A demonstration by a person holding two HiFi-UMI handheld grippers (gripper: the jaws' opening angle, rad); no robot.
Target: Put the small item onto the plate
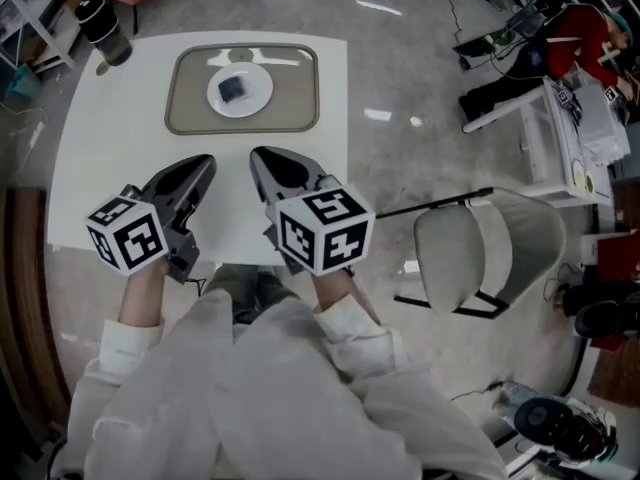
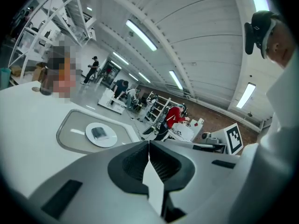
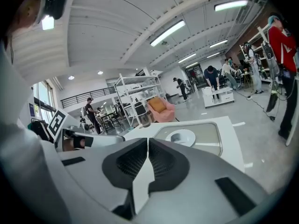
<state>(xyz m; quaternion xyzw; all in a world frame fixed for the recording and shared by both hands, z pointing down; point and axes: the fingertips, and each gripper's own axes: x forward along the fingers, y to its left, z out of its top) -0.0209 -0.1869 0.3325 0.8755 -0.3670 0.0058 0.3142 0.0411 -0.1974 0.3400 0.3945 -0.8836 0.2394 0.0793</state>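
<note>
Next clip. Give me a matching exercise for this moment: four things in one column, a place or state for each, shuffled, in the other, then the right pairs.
Things:
1. small dark item
2. white plate
3. dark bottle
4. left gripper

Places or states:
A. at the far left corner of the table
B. on the tan tray
C. jaws shut, nothing between them
D. lying on the plate

Pairs: 1-D, 2-B, 3-A, 4-C.
</note>
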